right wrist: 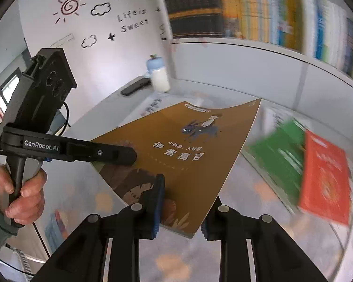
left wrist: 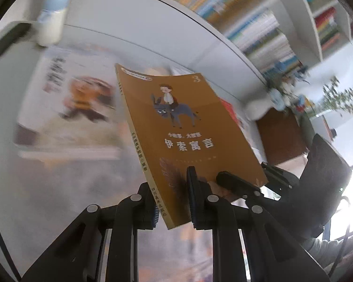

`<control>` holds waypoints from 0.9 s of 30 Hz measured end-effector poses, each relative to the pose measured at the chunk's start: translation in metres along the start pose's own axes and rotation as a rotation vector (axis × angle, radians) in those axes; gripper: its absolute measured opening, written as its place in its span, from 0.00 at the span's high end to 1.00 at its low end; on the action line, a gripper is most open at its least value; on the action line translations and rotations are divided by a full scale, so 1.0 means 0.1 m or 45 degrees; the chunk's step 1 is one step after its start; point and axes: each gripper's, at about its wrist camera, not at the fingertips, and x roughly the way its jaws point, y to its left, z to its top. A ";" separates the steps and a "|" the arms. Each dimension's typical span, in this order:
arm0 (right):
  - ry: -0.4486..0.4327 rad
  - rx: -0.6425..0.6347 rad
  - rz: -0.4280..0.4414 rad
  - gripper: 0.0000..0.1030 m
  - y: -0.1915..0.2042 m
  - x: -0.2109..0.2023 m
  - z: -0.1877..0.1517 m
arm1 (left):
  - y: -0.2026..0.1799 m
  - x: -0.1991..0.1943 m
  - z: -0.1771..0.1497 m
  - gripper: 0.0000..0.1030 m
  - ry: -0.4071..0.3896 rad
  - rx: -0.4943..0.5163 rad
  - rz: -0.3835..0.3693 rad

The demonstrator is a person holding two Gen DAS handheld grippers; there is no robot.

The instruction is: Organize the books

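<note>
1. Clearly both grippers pinch one brown book (left wrist: 176,127), held up off the worktop (left wrist: 7,117) with its cover toward the cameras.
2. The left gripper (left wrist: 173,202) has its fingers pressed onto the book's lower edge by the spine; one blue pad lies on the cover, the other behind the spine corner.
3. The right gripper (right wrist: 180,209) clamps the same lower edge nearer the open side, one finger on the cover and the other under the book's corner.
4. From the right wrist view, the left gripper's finger (right wrist: 101,154) reaches in from the left onto the cover, with a hand (right wrist: 26,195) around its handle.
5. The book's far edge points away from both sets of fingers, toward a white wall panel below a shelf (right wrist: 247,44); open air lies between that edge and the panel.
6. Beyond the left fingers and to their left, a large pale book (left wrist: 68,108) lies flat on the worktop, blurred.
7. To the right of the right fingers lie a green book (right wrist: 280,155) and a red book (right wrist: 324,176), touching or overlapping, both blurred.
8. Farther beyond the fingers stand a bottle (right wrist: 158,75) with a blue cap and, just beside it, a dark remote (right wrist: 135,87).
9. Above the panel, the shelf holds a tight row of upright books (right wrist: 258,11).
10. Far right of the left fingers, a small plant (left wrist: 336,98) stands on a brown surface.
</note>
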 end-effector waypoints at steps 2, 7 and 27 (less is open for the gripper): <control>0.060 -0.029 0.009 0.76 0.16 0.28 0.20 | 0.28 -0.02 0.14 0.85 -0.003 -0.011 0.062; 0.117 -0.077 0.030 0.76 0.43 1.00 0.59 | 0.90 0.05 0.38 0.85 -0.012 -0.079 0.076; 0.273 0.107 0.070 0.68 0.42 2.03 0.84 | 1.91 -0.18 0.43 0.75 -0.174 -0.380 0.084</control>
